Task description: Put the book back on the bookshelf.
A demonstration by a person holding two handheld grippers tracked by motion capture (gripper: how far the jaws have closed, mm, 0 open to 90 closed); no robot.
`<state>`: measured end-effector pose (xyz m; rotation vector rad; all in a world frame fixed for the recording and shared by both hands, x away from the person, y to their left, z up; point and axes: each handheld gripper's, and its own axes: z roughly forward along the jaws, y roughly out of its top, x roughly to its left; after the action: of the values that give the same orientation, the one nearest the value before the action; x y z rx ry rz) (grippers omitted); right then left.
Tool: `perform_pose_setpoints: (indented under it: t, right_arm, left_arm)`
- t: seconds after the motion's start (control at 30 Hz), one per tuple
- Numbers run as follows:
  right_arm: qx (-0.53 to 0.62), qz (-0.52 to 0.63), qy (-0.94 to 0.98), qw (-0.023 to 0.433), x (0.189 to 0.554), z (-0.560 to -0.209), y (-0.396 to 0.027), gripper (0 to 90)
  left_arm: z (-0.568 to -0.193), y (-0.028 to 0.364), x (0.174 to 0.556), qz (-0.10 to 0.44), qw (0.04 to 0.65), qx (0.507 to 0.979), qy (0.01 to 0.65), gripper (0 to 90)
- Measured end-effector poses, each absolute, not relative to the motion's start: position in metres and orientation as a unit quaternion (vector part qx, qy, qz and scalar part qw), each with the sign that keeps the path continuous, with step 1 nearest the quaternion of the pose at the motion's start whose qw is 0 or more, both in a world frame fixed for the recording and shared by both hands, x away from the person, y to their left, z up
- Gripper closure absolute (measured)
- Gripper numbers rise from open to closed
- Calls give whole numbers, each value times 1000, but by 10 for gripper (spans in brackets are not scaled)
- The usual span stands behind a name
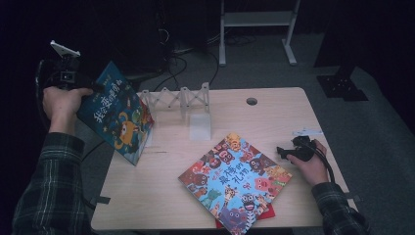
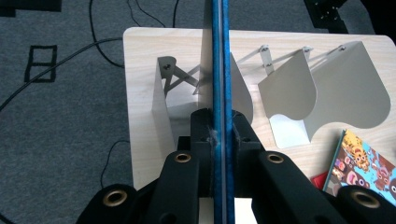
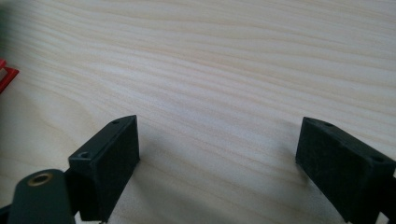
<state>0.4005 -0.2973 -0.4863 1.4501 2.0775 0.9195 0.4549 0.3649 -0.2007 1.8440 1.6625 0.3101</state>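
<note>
My left gripper [image 1: 93, 88] is shut on a blue picture book [image 1: 117, 115], held tilted in the air over the table's left edge. In the left gripper view the blue picture book's spine [image 2: 220, 56] runs edge-on between the closed jaws, lined up with the left slots of a white folding book rack [image 2: 299, 93]. That book rack [image 1: 183, 100] stands at the back of the table. A second, colourful picture book [image 1: 235, 181] lies flat at the front centre. My right gripper [image 1: 283, 152] rests open on the table's right side, nothing between its jaws [image 3: 217, 158].
A red book edge [image 1: 266, 213] pokes out under the colourful book. The wooden table [image 1: 161, 196] has a cable hole [image 1: 251, 101] at the back. Cables lie on the grey carpet [image 2: 60, 116] behind, and a white frame [image 1: 257, 19] stands farther off.
</note>
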Motion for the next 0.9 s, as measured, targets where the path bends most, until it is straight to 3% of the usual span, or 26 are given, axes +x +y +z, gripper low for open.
perform_pose_setpoints:
  t: [0.9]
  right_arm:
    - [524,333,752,221,400,-486,-297,122]
  left_arm:
    - [-205,383,455,124,298,675,664,828]
